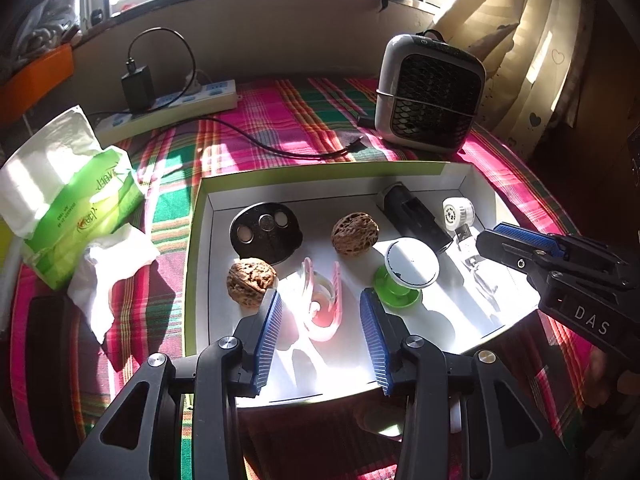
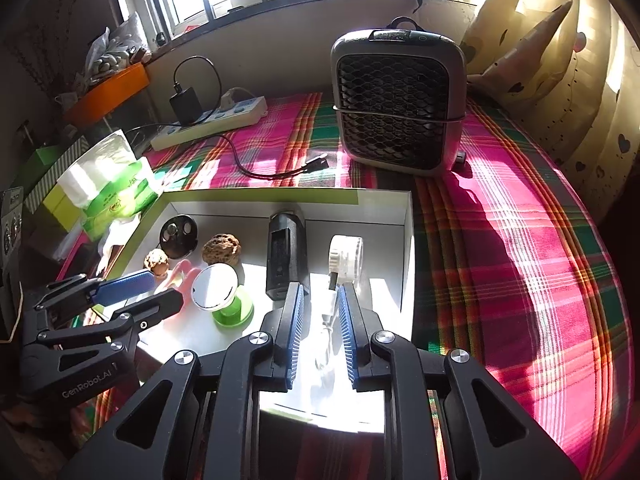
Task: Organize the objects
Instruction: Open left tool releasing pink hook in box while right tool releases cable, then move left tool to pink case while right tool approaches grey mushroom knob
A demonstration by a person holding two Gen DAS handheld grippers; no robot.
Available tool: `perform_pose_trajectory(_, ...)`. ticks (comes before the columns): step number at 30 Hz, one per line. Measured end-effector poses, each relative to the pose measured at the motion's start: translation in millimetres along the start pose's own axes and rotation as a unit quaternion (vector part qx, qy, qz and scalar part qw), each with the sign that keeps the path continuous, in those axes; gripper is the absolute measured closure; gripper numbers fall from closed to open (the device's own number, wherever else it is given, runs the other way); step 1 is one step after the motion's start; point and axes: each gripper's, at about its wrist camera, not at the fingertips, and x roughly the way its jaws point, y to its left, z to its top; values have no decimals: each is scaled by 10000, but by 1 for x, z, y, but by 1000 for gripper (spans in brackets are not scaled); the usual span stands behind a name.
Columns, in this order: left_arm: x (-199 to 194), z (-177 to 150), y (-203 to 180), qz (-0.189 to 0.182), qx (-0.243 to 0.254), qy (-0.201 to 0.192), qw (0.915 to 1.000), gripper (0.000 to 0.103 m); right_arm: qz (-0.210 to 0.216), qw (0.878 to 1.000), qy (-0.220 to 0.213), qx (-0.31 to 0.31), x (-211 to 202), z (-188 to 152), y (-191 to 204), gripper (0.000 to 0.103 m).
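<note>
Plaid cloth [image 2: 520, 240] covers the surface by a sunny window; fan [image 2: 400, 100] & power strip [image 2: 208, 120] at back. White tray [image 1: 204, 240] holds walnuts, pink clip [image 1: 322, 300], cable [image 2: 328, 312]. Left hand-held gripper [image 1: 320, 312] released, jaws either side of clip; right hand-held gripper [image 2: 320, 312] released, pads beside cable.

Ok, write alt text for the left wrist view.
The left gripper, fingers apart, hangs over a pink clip lying in a white box that also holds two walnuts, a green-based mirror and small gadgets. The right gripper reaches in from the right.
</note>
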Motion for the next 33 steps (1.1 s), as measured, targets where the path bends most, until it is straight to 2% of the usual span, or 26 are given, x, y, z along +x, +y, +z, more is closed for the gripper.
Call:
perform_pose_trajectory(8,-22,-7,2,-12,-70,-196,9998,64,30,9999,-158,-30,-17,-8,6,68)
perform_pose_trajectory(19,-54,-31,13,-88,-318,-363,9988,64,116,9988,-421,-244,-46,-36,24,67)
perform_pose_trajectory(33,-54,-67,24,-152,-626,-83,9979,64,602,9958,-12,-690,-33,-68,51,67)
